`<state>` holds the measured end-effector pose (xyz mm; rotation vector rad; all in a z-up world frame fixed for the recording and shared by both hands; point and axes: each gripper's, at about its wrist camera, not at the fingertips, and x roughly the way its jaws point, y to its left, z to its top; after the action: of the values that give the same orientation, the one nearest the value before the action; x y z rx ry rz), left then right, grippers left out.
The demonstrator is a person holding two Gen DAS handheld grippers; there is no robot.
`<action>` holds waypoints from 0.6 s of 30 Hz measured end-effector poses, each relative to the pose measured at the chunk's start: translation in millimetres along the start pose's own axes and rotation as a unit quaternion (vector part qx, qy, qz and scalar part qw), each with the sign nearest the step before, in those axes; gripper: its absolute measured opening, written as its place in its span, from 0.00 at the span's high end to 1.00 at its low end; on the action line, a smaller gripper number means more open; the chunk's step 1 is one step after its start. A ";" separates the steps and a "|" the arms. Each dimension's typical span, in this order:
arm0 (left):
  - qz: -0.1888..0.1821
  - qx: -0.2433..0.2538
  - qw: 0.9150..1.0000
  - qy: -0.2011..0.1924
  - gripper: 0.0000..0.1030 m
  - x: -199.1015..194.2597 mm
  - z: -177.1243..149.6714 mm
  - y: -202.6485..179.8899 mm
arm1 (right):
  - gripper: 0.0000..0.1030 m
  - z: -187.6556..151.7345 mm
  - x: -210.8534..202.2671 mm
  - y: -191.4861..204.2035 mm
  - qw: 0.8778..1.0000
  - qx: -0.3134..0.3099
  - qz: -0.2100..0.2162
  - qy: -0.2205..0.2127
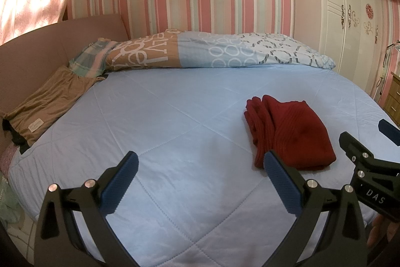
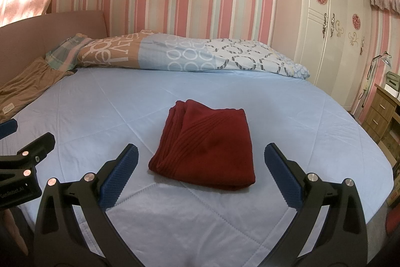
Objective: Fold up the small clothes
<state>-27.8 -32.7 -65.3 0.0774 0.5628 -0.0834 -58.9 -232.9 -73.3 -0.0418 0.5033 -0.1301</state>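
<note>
- Right wrist view shows the red garment (image 2: 205,144) folded into a compact, roughly square bundle, lying flat on the pale blue quilt (image 2: 100,101), well short of the rolled patterned duvet (image 2: 175,54) behind it.
- Judging by its ribbed knit and stacked edges on the side away from the wardrobe (image 2: 322,24), the garment looks soft, light and limp; it would likely sag or unfold if lifted by one layer.
- A safer hold, I judge, pinches all layers together at a near corner, or along the thick folded edge.
- The right gripper (image 2: 200,167) hangs just short of the garment, jaws spread wide, holding nothing, touching nothing.
- The left gripper (image 1: 201,172) sits beside the garment (image 1: 290,131), on its side away from the wardrobe, jaws equally wide and empty above the quilt.
</note>
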 end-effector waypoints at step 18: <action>0.001 -0.001 1.000 0.001 0.02 1.4 -4.1 -2.6 | 0.03 0.1 0.9 -0.6 1.000 -0.001 0.000 0.000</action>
<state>-29.0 -35.0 -69.7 0.0756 0.5649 -0.0812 -58.1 -233.6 -73.6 -0.0429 0.5044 -0.1290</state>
